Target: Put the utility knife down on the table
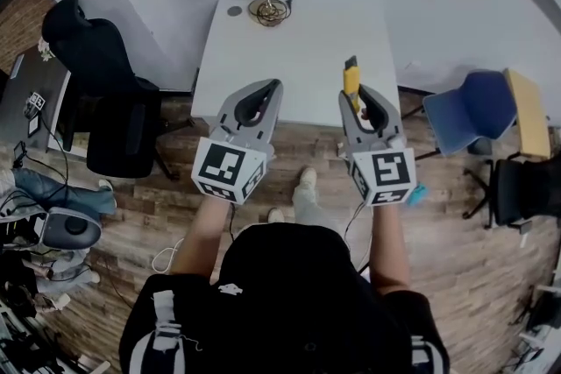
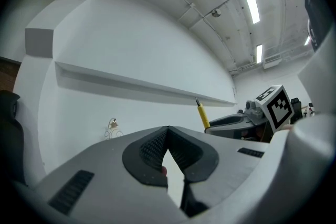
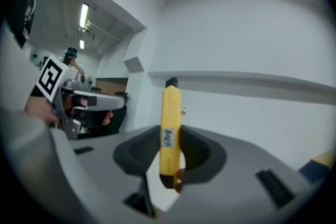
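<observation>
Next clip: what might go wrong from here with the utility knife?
The right hand-held gripper pinches the utility knife by its rear part, the rest sticking out, so it may pivot or slip. It hangs near the front edge of the table; released early, the knife might drop to the wooden floor by the person's feet.

No legible text. Small sticker on slim yellow plastic utility knife: print too blurred. Square black-and-white markers on left gripper, right gripper: patterns only, no letters.
</observation>
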